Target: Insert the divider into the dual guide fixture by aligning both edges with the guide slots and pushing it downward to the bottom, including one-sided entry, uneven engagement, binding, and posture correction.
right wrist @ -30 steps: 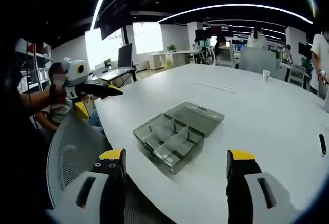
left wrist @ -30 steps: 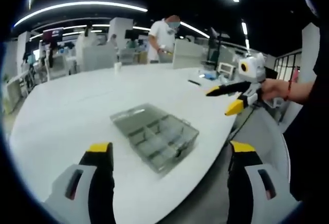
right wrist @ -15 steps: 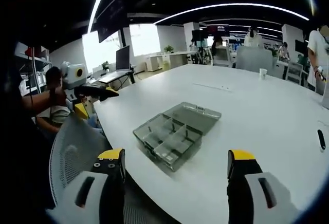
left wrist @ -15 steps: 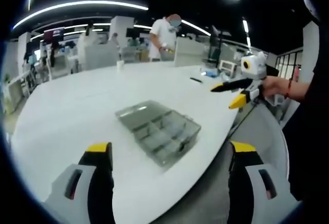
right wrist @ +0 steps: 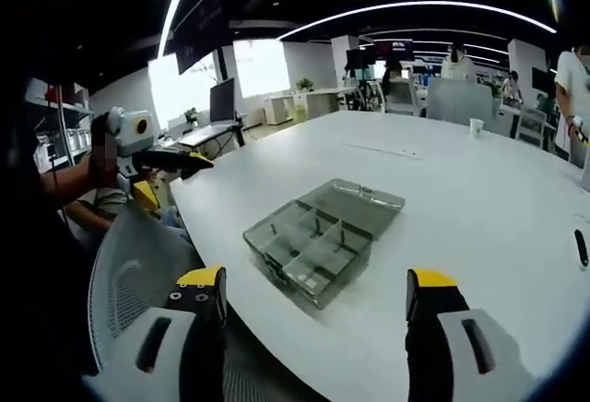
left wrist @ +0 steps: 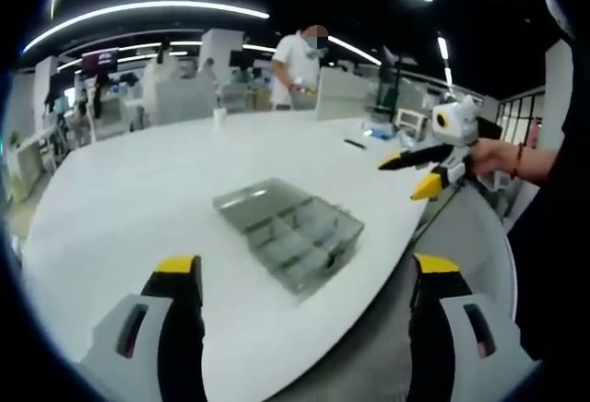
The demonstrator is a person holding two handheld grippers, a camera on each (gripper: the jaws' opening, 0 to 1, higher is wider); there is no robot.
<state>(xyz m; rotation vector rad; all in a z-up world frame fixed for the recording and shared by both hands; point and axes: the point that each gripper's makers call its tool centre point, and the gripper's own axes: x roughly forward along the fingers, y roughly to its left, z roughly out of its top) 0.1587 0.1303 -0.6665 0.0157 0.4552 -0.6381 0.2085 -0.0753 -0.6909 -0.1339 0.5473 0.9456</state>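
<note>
Both the left gripper and the right gripper are held wide open and empty, above the near edge of the round white table. The translucent grey plastic compartment box lies ahead between each pair of jaws, well apart from both, its long axis running diagonally away. Thin upright dividers can be made out inside it, and neither gripper is judged clearly nearer.

A clear grey compartment box is lying open and flat on the white counter, near its edge. Upright dividers are splitting its tray into cells; its lid is lying flat toward 1 o'clock.
</note>
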